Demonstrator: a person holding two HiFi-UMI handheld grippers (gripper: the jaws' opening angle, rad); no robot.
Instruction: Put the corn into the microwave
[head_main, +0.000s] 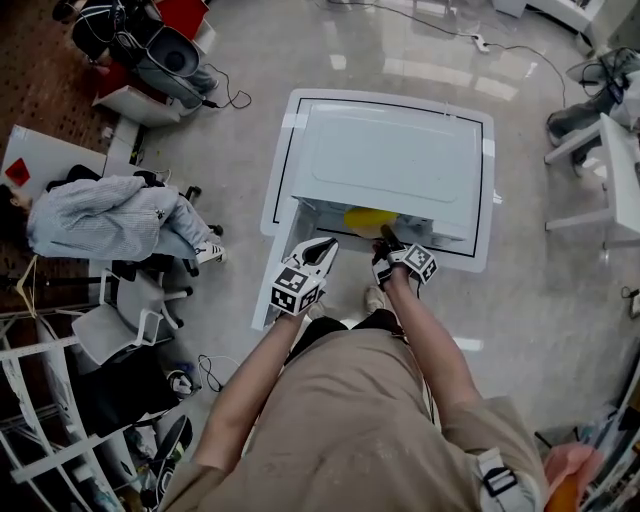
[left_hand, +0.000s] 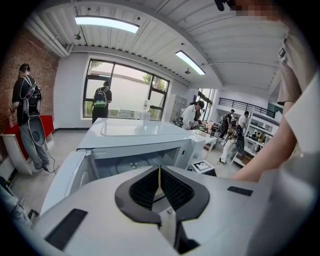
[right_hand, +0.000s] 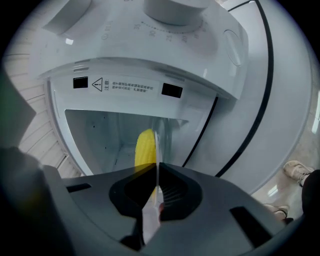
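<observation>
A white microwave (head_main: 385, 160) filled most of a low white table (head_main: 283, 150) edged with a black line, which stood on a glossy grey floor (head_main: 560, 290) in an open workroom. A brick wall (left_hand: 35, 55) and tall windows (left_hand: 125, 85) closed off the far side, where several people stood. To the left of the table, a person in a striped shirt (head_main: 110, 215) sat among office chairs (head_main: 130, 320), with a cable (head_main: 225, 100) trailing across the floor nearby.

The microwave's door (head_main: 272, 240) hung open past the table's front left corner, leaving the inside of the oven exposed.

The right gripper (head_main: 386, 236) pointed into the opening, its jaws pinched tight on the rim of a thin plate (right_hand: 156, 145), seen edge-on. The yellow corn (head_main: 368, 217) lay on that plate at the mouth of the oven, just beyond the jaws.

The left gripper (head_main: 325, 246) hovered beside the open door at the table's front edge. Its jaws were pressed together with nothing between them, and it touched neither the door nor the microwave.
</observation>
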